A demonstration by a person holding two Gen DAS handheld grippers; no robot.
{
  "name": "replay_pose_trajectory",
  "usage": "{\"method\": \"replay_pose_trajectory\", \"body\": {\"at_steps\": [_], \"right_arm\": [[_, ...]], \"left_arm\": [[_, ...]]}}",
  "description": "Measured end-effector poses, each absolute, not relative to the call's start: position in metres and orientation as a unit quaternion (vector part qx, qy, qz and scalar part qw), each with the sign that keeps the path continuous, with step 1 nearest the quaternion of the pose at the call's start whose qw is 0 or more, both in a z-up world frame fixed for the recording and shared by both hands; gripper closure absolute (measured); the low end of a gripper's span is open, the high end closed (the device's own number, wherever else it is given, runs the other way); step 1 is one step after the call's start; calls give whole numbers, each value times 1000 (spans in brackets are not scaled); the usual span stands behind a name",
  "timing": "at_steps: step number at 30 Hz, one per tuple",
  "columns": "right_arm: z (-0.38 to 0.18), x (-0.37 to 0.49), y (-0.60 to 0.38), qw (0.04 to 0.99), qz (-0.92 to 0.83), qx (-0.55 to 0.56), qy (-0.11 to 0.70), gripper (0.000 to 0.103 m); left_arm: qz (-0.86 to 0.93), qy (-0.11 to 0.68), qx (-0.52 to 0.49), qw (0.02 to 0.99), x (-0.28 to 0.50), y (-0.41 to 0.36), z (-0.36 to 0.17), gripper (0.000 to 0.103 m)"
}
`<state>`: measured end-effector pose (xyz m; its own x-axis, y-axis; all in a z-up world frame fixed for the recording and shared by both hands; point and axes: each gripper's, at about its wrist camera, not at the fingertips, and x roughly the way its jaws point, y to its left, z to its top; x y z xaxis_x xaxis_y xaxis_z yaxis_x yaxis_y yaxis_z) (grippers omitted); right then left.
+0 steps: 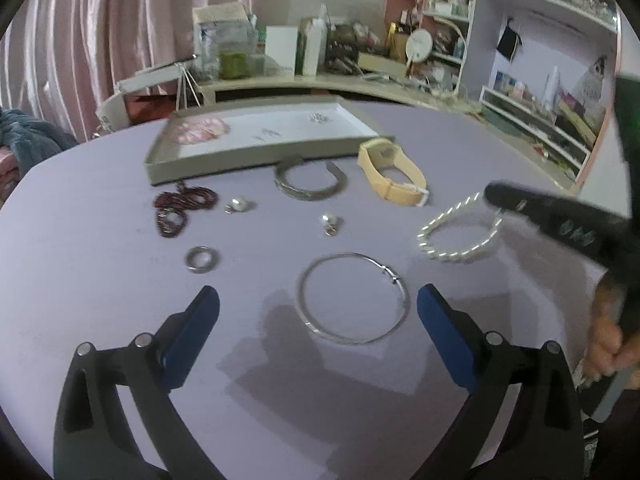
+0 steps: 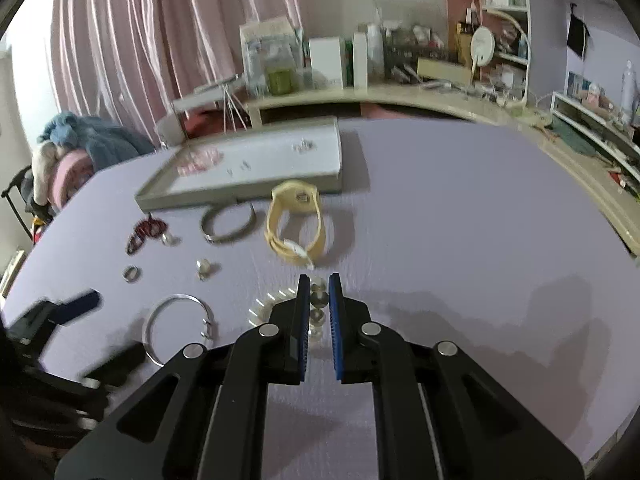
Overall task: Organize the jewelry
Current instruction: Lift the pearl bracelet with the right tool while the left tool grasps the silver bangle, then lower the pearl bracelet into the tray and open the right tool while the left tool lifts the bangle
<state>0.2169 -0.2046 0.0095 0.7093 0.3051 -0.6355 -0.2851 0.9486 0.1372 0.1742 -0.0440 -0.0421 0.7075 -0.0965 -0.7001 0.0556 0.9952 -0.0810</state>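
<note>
— Both tongs first: our left gripper [image 1: 318,304] gapes wide and holds nothing, its blue fingers [image 1: 192,332] either side of the thin silver bangle [image 1: 354,300], not touching it.

— And our right gripper [image 2: 319,300] is nearly closed, pads flanking beads of the pearl bracelet [image 2: 280,304]; whether it truly grips them we cannot tell.

— Taking the grey tray [image 1: 248,160] as landmark: pink beads [image 1: 200,130] and small silver pieces [image 1: 318,117] lie inside it.

— Just in front of the tray lie the dark red necklace [image 1: 182,204], a grey open cuff [image 1: 310,182] and the cream watch [image 1: 394,170].

— Farther in front of the tray sit two pearl earrings [image 1: 240,204] [image 1: 331,222] and a silver ring [image 1: 202,259], all on the lilac table [image 1: 100,240].

— Any writing we can read? The motion blur hides it all.
</note>
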Motion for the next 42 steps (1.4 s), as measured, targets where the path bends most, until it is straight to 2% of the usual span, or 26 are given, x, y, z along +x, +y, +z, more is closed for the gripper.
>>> {"method": "replay_pose_trajectory", "body": {"at_steps": [16,18,19,20,28,42], "right_arm": [[17,217,-213,923,179,49,337,93],[16,217,-213,923,179,49,337,93],[16,217,-213,922,180,51,339,93],[17,216,-213,921,181,53,340,93],[25,211,-204,920,201,58,333,93],[49,206,-176,922,241,52,300,93]], "left_arm": [[-14,444,-2,896,210,-70,-60,5],[-8,443,6,897,212,-73,-59,14],[-7,440,6,898,212,-74,-58,25],[-6,437,6,899,212,-74,-57,30],[-9,426,-18,904,196,-56,-51,31],[66,342,-55,936,155,34,9,31]]}}
